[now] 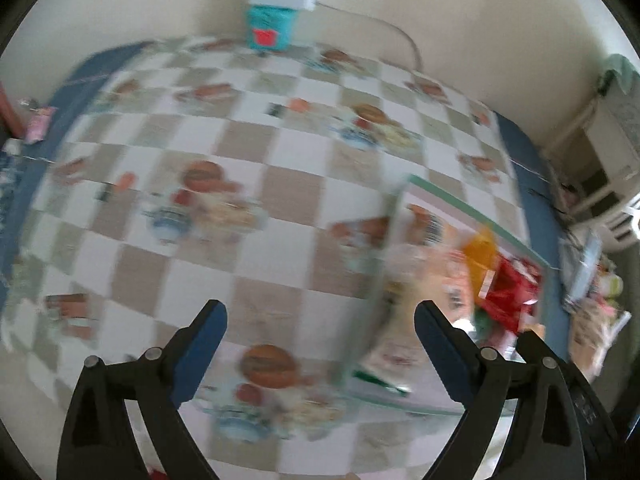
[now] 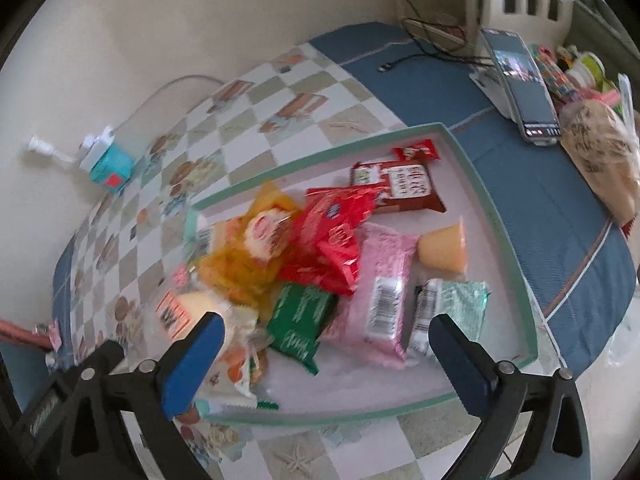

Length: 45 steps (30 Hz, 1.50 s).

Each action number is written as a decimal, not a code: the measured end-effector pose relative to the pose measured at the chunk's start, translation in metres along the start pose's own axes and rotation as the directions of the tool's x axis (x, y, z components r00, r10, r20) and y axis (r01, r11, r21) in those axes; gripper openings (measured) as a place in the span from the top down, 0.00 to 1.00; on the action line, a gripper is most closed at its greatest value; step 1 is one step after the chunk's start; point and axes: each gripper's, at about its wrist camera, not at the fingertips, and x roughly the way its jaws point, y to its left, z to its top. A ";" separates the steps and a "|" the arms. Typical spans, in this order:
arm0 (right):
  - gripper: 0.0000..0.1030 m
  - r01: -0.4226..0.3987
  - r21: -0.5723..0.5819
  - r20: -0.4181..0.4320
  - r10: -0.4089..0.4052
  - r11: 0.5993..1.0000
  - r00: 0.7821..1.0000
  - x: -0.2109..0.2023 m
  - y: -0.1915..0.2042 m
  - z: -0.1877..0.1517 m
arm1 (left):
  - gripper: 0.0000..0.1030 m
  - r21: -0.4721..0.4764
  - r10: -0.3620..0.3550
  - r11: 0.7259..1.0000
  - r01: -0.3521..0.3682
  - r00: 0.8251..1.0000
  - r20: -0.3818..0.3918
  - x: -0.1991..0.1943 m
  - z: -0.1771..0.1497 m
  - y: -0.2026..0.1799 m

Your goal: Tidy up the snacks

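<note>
A shallow box with a green rim (image 2: 492,200) lies on the checkered tablecloth and holds a heap of snack packets. Among them are a pink packet (image 2: 380,280), a red packet (image 2: 336,232), a yellow bag (image 2: 244,264), a dark green packet (image 2: 300,320), a mint packet (image 2: 452,308), a brown packet (image 2: 404,186) and an orange jelly cup (image 2: 444,250). My right gripper (image 2: 326,340) is open and empty above the near end of the box. My left gripper (image 1: 320,332) is open and empty over the cloth, left of the box (image 1: 460,204). The left view is blurred.
A teal and white box (image 1: 272,20) stands at the wall with a white cable. At the right on the blue cloth are a phone on a stand (image 2: 520,84), a brown printed bag (image 2: 600,160) and a black cable (image 2: 400,62). A small pink item (image 1: 38,124) lies far left.
</note>
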 end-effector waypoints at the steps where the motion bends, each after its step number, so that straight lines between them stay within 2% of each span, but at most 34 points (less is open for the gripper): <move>1: 0.00 0.000 -0.025 0.007 0.000 1.000 1.000 -0.002 0.005 -0.005 | 0.08 0.006 0.020 1.000 -0.020 1.000 0.015 -0.004 -0.002 0.003; 5: 0.00 0.008 -0.086 0.025 -0.006 0.996 1.000 -0.010 0.020 -0.020 | 0.08 0.046 0.091 0.995 -0.093 0.995 0.043 -0.014 -0.014 0.010; 10: 0.00 0.026 -0.144 0.051 -0.018 0.989 0.999 -0.021 0.033 -0.036 | 0.08 0.071 0.136 0.988 -0.139 0.990 0.047 -0.020 -0.028 0.018; 26: 0.00 0.071 -0.213 0.078 -0.056 0.974 0.995 -0.034 0.043 -0.068 | 0.08 0.066 0.184 0.980 -0.186 0.982 0.045 -0.028 -0.057 0.044; 45: 0.00 0.086 -0.255 0.094 -0.064 0.963 0.994 -0.032 0.056 -0.073 | 0.08 0.057 0.202 0.977 -0.205 0.978 0.048 -0.032 -0.056 0.055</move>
